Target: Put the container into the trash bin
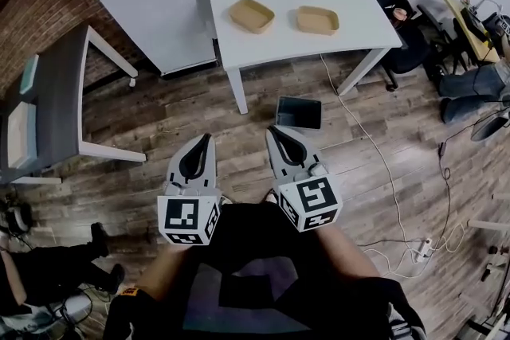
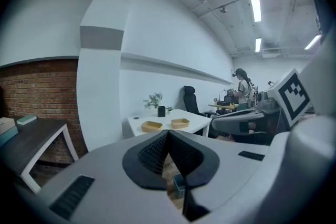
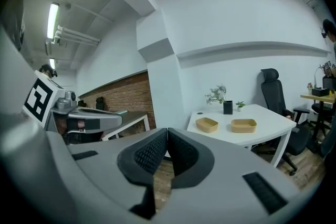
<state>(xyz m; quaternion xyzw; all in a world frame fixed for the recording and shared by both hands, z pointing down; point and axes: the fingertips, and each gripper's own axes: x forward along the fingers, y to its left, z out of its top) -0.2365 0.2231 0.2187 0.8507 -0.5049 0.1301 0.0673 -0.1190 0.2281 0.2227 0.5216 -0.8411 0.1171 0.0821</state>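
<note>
Zero progress: left container point(image 1: 252, 15) and right container point(image 1: 318, 20) sit on the worktop point(image 1: 351, 28), apart from the floor trash bin point(image 1: 299, 113). Left claw point(image 1: 209, 137) and right claw point(image 1: 272, 129) are clenched, empty.

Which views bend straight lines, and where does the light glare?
Left gripper view: strong fisheye with black corners, the wall ledge curves, the ceiling lamp is blown out. Right gripper view: same fisheye, its tube lamp glares too. Head view: milder bending, even light, the white table sharp.
</note>
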